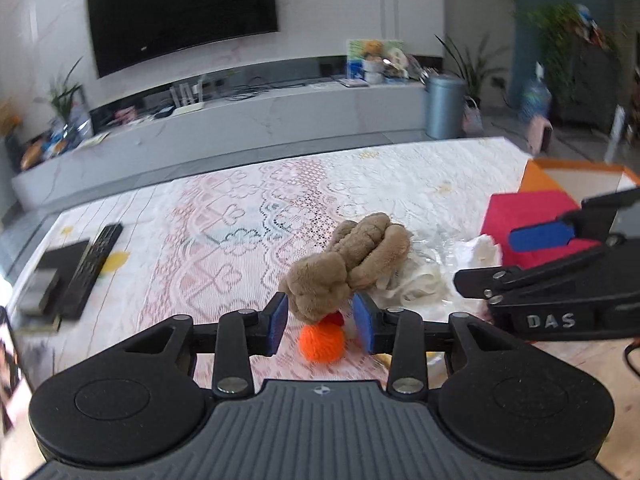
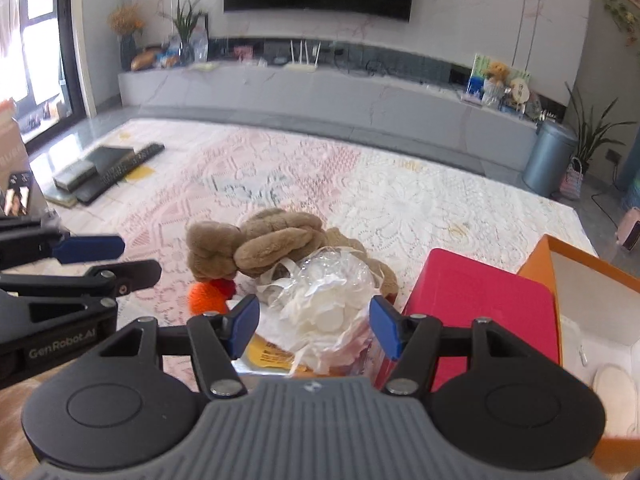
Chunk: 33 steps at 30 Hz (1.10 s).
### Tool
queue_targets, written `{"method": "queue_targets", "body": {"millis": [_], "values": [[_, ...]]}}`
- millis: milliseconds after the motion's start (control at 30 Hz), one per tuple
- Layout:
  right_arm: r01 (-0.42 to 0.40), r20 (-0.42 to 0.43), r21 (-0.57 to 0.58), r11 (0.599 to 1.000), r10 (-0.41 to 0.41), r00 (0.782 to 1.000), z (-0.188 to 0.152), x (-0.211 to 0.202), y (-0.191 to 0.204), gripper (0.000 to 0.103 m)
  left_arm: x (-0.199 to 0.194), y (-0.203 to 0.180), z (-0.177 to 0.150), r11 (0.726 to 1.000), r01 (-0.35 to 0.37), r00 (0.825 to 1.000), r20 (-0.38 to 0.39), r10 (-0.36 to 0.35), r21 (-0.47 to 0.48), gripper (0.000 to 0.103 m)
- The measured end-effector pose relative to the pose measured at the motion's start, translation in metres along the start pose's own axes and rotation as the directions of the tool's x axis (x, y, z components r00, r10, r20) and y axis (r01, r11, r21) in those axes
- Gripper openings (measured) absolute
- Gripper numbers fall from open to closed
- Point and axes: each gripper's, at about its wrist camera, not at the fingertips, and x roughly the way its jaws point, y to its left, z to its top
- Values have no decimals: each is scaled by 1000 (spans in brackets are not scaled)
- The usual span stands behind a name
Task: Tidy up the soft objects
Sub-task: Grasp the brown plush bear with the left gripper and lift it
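A brown plush toy (image 1: 352, 256) (image 2: 256, 244) lies on the lace-covered table (image 1: 224, 224), with an orange pom-pom (image 1: 322, 344) (image 2: 206, 298) at its near end. My left gripper (image 1: 322, 320) (image 2: 140, 258) is open; its blue pads frame the toy's near end, and in the right wrist view its tips stop short of the toy. A clear bag of white cotton pads (image 2: 324, 300) (image 1: 424, 276) rests against the toy. My right gripper (image 2: 316, 326) (image 1: 476, 256) is open, with its pads standing either side of the bag's near end.
A red box (image 2: 480, 296) (image 1: 528, 208) and an open orange box (image 2: 580, 276) (image 1: 580, 176) stand at the right. A remote control (image 1: 94, 264) (image 2: 132, 162) and black devices (image 1: 56, 276) lie far left. A yellow packet (image 2: 272, 354) lies under the bag.
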Motion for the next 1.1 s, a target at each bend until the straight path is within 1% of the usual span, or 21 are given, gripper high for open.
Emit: {"method": "queue_targets", "body": {"millis": [33,100,200,367,500,567,700,733,767,833,867,967,1100], "values": [[-4,-14,-1,1000,4,1000,3,4,-2,61,6,2,3,1000,8,1000,-4,-7,24,50],[-19,-28,-18,1000,19,999,7,11,-3,61,17,3,8,996,31,999,-15,-30,79,58],[-30,-46,-71,997,27,999,11,19,0,61,34,-1,12,981,44,998,-45,-36,190,63],[-26,-65,-141,990,17,998,14,33,6,61,62,-11,9,935,51,996,-92,-19,351,64],[-20,-77,-181,983,7,997,15,43,9,61,78,-23,5,889,31,995,-97,15,456,64],[-24,-91,-186,982,7,996,14,48,8,61,86,-27,3,875,34,994,-104,19,484,64],[-21,-101,-194,981,2,995,12,53,7,59,98,-32,0,858,29,993,-116,35,512,64],[-22,-101,-192,981,3,995,11,53,7,57,99,-33,-1,856,22,992,-115,43,516,61],[-23,-101,-189,982,4,995,11,52,6,54,100,-34,-1,856,19,992,-114,46,517,56],[-22,-101,-185,982,3,995,11,52,4,43,101,-34,-1,863,18,992,-116,47,504,52],[-25,-103,-180,983,6,995,12,52,3,40,100,-34,-1,869,17,992,-114,45,494,49],[-41,-108,-164,986,24,994,10,52,1,34,96,-33,0,883,6,993,-103,49,470,43],[-53,-100,-159,986,37,994,9,49,-1,29,88,-33,1,901,4,993,-106,47,434,39]]}}
